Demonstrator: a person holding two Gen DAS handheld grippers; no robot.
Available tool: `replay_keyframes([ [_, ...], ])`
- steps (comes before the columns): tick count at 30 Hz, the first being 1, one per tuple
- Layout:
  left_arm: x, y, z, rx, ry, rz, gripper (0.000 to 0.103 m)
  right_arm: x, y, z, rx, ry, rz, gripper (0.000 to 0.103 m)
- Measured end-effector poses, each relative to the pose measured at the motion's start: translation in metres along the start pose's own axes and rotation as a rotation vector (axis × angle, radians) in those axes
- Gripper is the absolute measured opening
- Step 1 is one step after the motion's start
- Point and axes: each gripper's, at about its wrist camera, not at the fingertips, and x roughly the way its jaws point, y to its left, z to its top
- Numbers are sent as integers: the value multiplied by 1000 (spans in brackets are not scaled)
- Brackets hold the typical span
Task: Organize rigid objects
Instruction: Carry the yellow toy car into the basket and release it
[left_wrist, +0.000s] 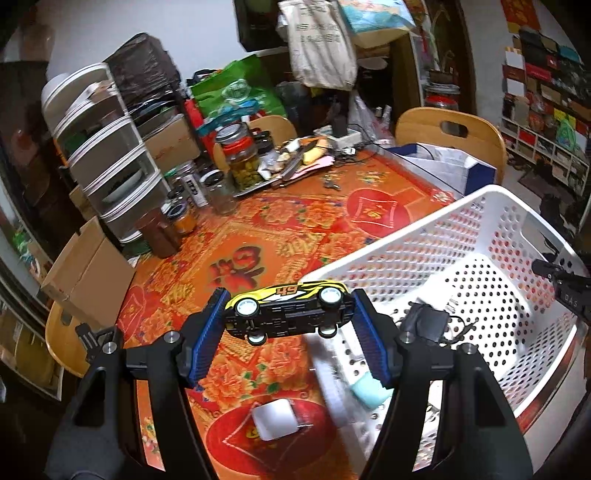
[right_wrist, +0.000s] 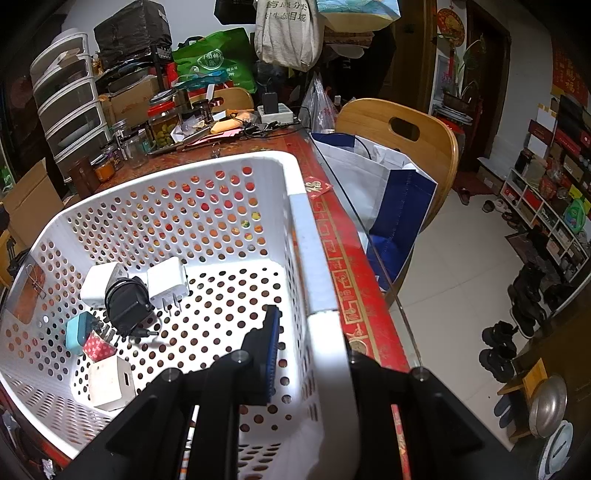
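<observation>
My left gripper (left_wrist: 288, 314) is shut on a yellow and black toy car (left_wrist: 288, 308) numbered 49, held on its side above the table next to the left rim of the white perforated basket (left_wrist: 491, 229). My right gripper (right_wrist: 310, 347) is shut on the basket's right wall (right_wrist: 299, 236); one finger (right_wrist: 267, 350) is inside, the other is hidden outside. In the basket lie two white plug adapters (right_wrist: 168, 280), a black adapter with cable (right_wrist: 127, 302), a teal charger (right_wrist: 77, 330), a red patterned piece (right_wrist: 98, 347) and a white charger cube (right_wrist: 109, 382).
A white square charger (left_wrist: 277, 419) lies on the red and orange tablecloth (left_wrist: 258, 236) below the left gripper. Jars (left_wrist: 242, 158), a drawer unit (left_wrist: 107, 147), cardboard boxes and clutter fill the far and left sides. A wooden chair (right_wrist: 406, 136) with a blue-white bag stands to the right.
</observation>
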Motion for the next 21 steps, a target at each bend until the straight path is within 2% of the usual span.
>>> replay_keyframes([
  [13,18,-61,-5,93,53,-90,64,-1,-1,-1,-4,-5,15,17],
  [17,33,-85,-5,129,97,-123,64,-2,-2,-1,-5,-5,20,17],
  [21,55,-108,-9,146,207,-207,64,-1,-2,-1,-4,-5,27,17],
])
